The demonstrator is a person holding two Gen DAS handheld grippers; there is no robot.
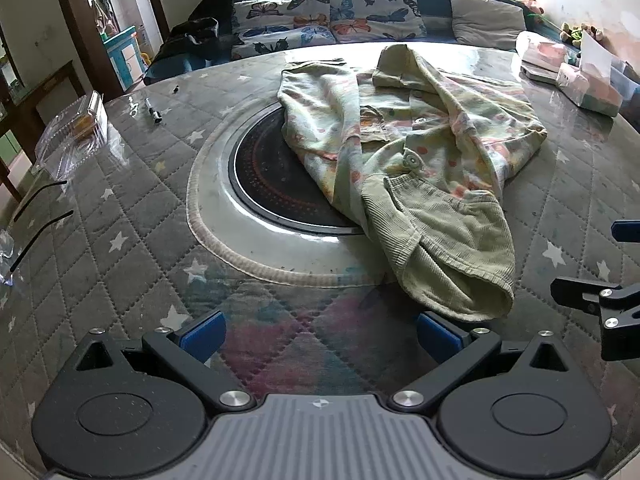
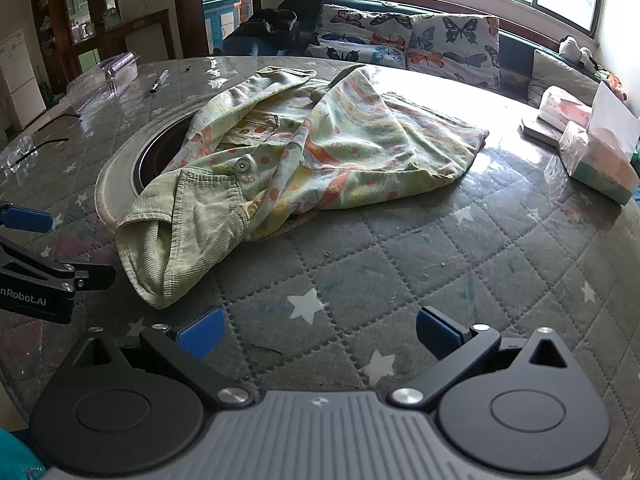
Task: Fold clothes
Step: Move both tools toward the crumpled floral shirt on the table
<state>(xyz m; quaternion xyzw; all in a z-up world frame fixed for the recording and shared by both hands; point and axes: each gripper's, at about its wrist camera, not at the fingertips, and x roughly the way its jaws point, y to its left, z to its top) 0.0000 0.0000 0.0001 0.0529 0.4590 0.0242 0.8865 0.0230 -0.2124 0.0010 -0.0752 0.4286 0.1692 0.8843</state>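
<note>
Both claws hover with jaws spread wide and empty: left gripper [image 1: 320, 334], right gripper [image 2: 320, 334]. Just beyond them a crumpled printed jacket [image 1: 404, 152] (corduroy outside, sleeves hidden in folds) partly covers the table's [image 2: 400, 264] round inset burner [image 1: 264, 176].

The jacket [image 1: 404, 168] is pale green corduroy with a pastel printed lining (orange and pink dots). The worktop [image 2: 400, 272] cover is grey quilted with white stars. Blue fingers [image 2: 202, 336]; butterfly-print cushions [image 2: 420, 46].
</note>
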